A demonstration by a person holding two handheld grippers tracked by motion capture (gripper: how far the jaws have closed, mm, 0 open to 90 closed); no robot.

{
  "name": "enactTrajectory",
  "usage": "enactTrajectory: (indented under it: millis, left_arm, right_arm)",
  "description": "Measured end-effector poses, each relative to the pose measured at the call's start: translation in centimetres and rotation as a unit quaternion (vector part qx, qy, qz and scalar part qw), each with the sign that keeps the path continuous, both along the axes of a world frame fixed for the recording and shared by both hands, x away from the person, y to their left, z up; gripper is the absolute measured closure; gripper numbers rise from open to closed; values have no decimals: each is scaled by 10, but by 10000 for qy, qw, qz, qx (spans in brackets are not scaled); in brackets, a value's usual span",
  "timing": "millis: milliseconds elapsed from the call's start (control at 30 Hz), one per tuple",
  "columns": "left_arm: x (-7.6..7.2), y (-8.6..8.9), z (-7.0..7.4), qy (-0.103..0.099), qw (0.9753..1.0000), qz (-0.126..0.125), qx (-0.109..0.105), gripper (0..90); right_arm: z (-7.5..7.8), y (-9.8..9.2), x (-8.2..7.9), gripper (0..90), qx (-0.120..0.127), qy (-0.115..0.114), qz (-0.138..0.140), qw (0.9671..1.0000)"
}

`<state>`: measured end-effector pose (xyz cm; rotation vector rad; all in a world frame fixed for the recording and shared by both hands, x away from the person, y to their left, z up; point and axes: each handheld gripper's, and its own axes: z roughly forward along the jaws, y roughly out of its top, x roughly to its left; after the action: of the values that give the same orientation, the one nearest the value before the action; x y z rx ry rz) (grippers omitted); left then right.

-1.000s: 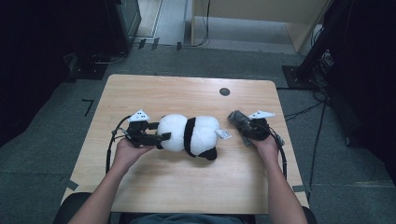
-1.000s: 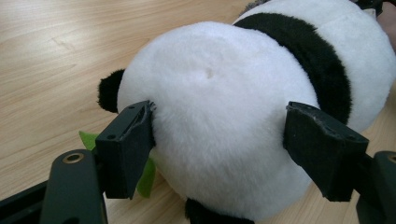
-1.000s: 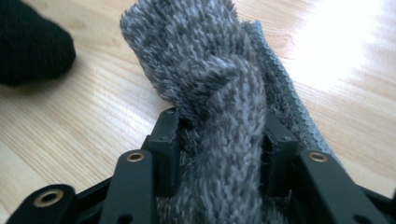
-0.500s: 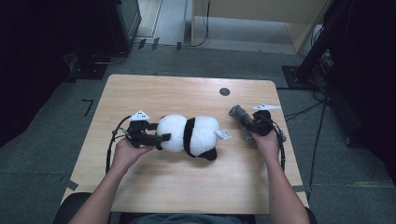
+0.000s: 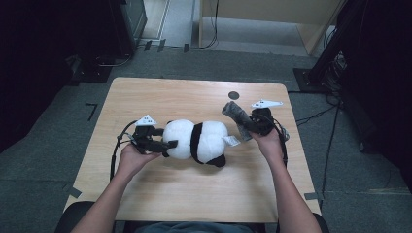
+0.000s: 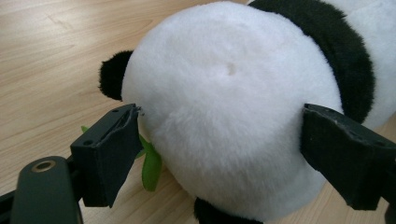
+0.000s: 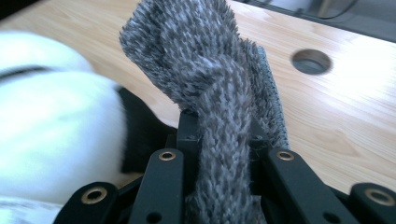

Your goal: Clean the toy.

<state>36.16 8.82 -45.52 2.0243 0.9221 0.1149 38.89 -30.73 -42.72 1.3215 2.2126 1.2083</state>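
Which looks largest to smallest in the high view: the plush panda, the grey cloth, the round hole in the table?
1. plush panda, by far the largest.
2. grey cloth, clamped in the right gripper.
3. round hole, the smallest.

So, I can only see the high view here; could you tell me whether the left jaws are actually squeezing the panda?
Observer: The left gripper is open: its jaws stand either side of the plush panda, white fur bulging between them.
Operator: Thank you. Is anything under the panda there?
Observer: A green leaf-like piece pokes out below it, beside one jaw.
Operator: And is the right one holding that grey item firmly?
Observer: The right gripper is shut on the grey knitted cloth, which stands up bunched between the jaws.
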Motion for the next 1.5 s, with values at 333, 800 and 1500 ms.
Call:
enactTrajectory:
  millis: [333, 800, 1500]
  left_arm:
    - [-9, 0, 12, -189, 9997, -50, -163, 218]
    - [-7, -8, -9, -230, 9996, 127, 111, 64]
    - [-9, -2, -13, -75, 9998, 3, -171, 249]
  right_arm:
    - [25, 17, -2, 762, -72, -88, 223, 9997]
    - [54, 59, -11, 762, -124, -71, 853, 9963]
    - [57, 110, -4, 759, -305, -20, 1465, 9887]
